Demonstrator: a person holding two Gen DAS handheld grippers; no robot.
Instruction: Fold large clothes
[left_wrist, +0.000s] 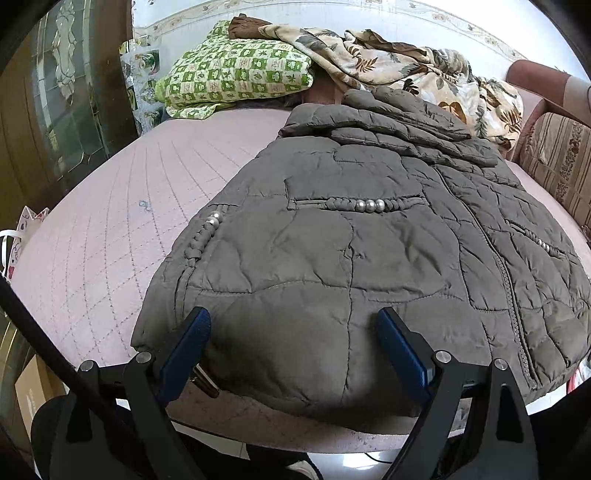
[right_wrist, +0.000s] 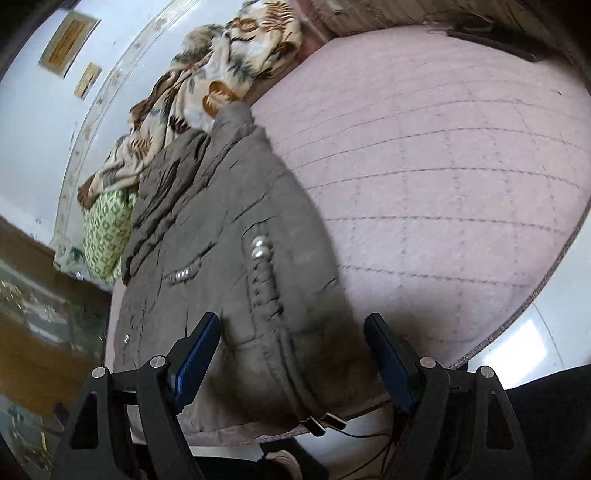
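A grey-brown quilted puffer jacket (left_wrist: 351, 236) with pearl-trimmed pockets lies spread front-up on a pink quilted bed (left_wrist: 110, 229). Its sleeves are folded across the chest near the collar. My left gripper (left_wrist: 293, 325) hovers open over the jacket's near hem at its left corner, with nothing between the blue pads. In the right wrist view the same jacket (right_wrist: 229, 258) appears tilted and slightly blurred. My right gripper (right_wrist: 291, 328) stands open above the hem's right corner, where a small buckle (right_wrist: 325, 422) hangs over the bed's edge (right_wrist: 480, 347).
A green checked quilt (left_wrist: 236, 74) and a floral leaf-print blanket (left_wrist: 388, 59) are piled at the bed's far end. A striped cushion (left_wrist: 557, 158) sits at the right. A glass-fronted cabinet (left_wrist: 66, 110) stands left of the bed. A shoe (right_wrist: 284, 461) and cable show on the floor.
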